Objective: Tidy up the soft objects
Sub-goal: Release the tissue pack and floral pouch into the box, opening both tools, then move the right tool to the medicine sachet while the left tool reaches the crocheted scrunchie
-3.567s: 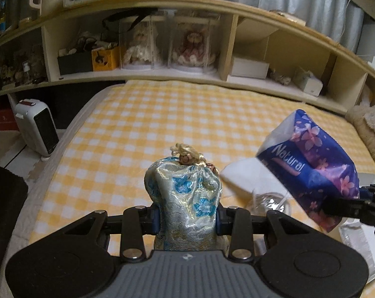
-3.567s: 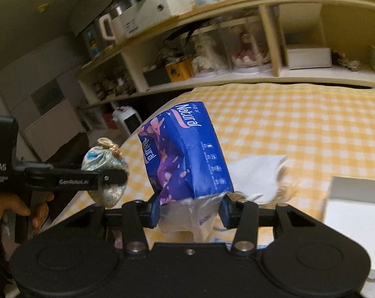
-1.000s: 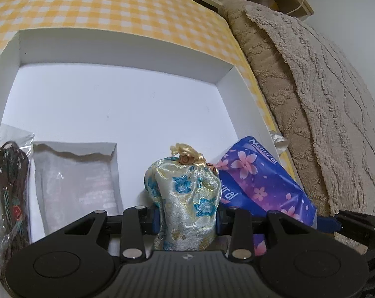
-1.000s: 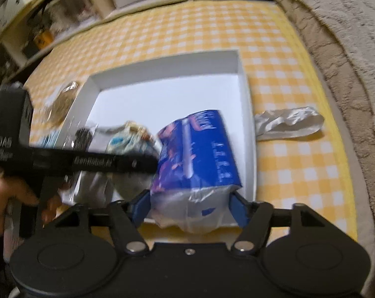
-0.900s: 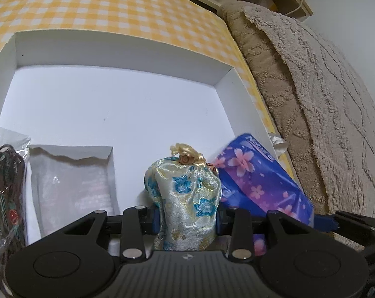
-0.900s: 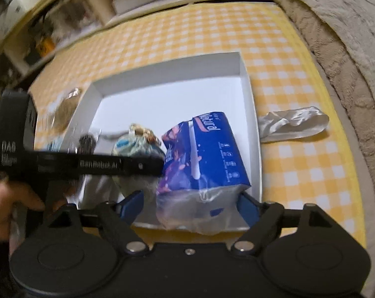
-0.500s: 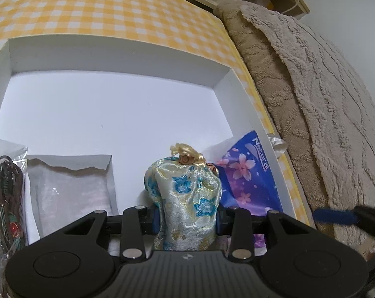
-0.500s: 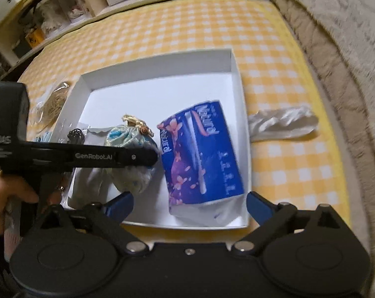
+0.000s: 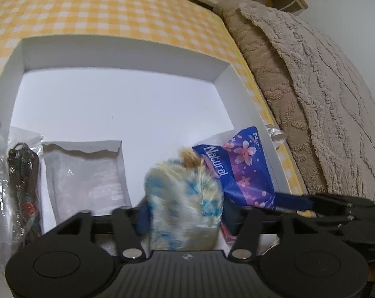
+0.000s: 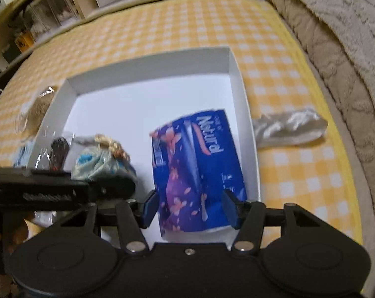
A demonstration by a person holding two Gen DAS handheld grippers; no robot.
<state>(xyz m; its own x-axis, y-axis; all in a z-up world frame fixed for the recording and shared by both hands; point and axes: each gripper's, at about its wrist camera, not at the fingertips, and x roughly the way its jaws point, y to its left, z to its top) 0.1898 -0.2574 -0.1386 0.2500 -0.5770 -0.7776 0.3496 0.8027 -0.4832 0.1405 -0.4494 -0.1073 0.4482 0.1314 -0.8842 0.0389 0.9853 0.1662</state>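
Note:
A white open box [image 9: 128, 57] [image 10: 150, 72] lies on the yellow checked bed. The blue "Natural" tissue pack [image 10: 197, 168] [image 9: 244, 164] lies in the box against its right wall. My right gripper [image 10: 190, 208] is open, its jaws apart on either side of the pack's near end. The silver-blue brocade pouch [image 9: 185, 198] [image 10: 100, 161] sits, blurred, between the jaws of my left gripper [image 9: 185, 216], which have spread apart from it. The pouch is low in the box, left of the tissue pack.
In the box's left part lie a clear bag with dark beads [image 9: 21, 173] and a white plastic packet [image 9: 83, 176]. A crumpled silver wrapper [image 10: 289, 129] lies on the bed right of the box. A beige blanket [image 9: 324, 87] lies along the right.
My right gripper let go of the tissue pack, which now lies flat in the box. My left jaws have widened around the pouch, which is blurred and sits lower.

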